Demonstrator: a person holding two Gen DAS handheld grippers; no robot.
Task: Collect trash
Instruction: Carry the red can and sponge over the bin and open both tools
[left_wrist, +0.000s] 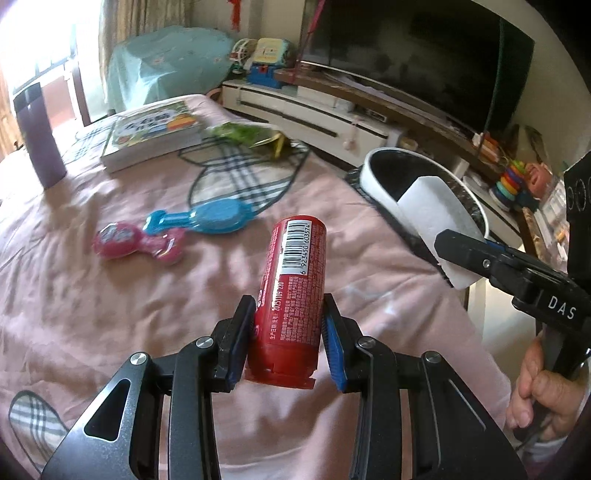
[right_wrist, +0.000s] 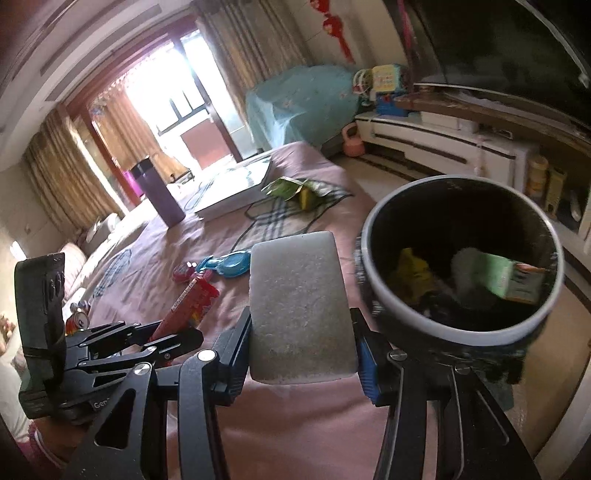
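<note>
Both tongs are loaded: left gripper (left_wrist: 286, 350) clamps a stiff, light red tube (left_wrist: 291, 291) low, right gripper (right_wrist: 301, 354) pinches a soft, squashy white foam block (right_wrist: 299, 306) beside the bin (right_wrist: 373, 229).

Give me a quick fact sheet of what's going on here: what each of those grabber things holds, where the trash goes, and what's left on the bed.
left gripper: jaws shut on red tube
right gripper: jaws shut on white foam block, beside the bin
bin: black with white rim, already holds a green carton and yellow wrapper
left on bed: green snack bag, book, purple cup, blue toy, pink toy
</note>
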